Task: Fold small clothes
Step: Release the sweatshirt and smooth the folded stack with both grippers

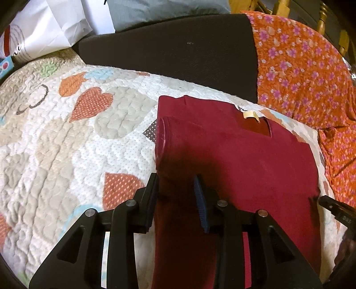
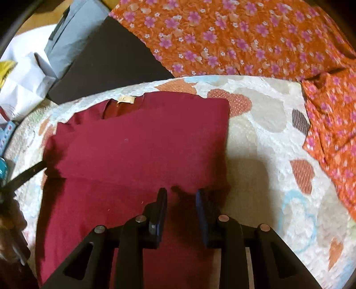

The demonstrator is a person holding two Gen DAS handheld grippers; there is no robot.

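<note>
A dark red shirt [image 1: 233, 151] lies flat on the heart-patterned quilt [image 1: 66, 137], its sides folded in and a cream neck label [image 1: 250, 115] at the far end. My left gripper [image 1: 175, 183] hovers over the shirt's left edge, jaws apart, with cloth lying under the gap and no pad pressing on it. In the right wrist view the same shirt [image 2: 138, 142] shows a fold line across its middle. My right gripper [image 2: 181, 193] stands open just above that fold, near the shirt's right edge. The tip of the other gripper [image 2: 29, 172] shows at the left.
An orange floral cloth [image 2: 233, 37] covers the far right, with a smaller folded piece [image 2: 331, 124] on the quilt's right edge. A dark grey pad [image 1: 169, 49] lies beyond the quilt. A white paper bag [image 1: 44, 31] and a grey pillow [image 1: 160, 11] sit at the far left.
</note>
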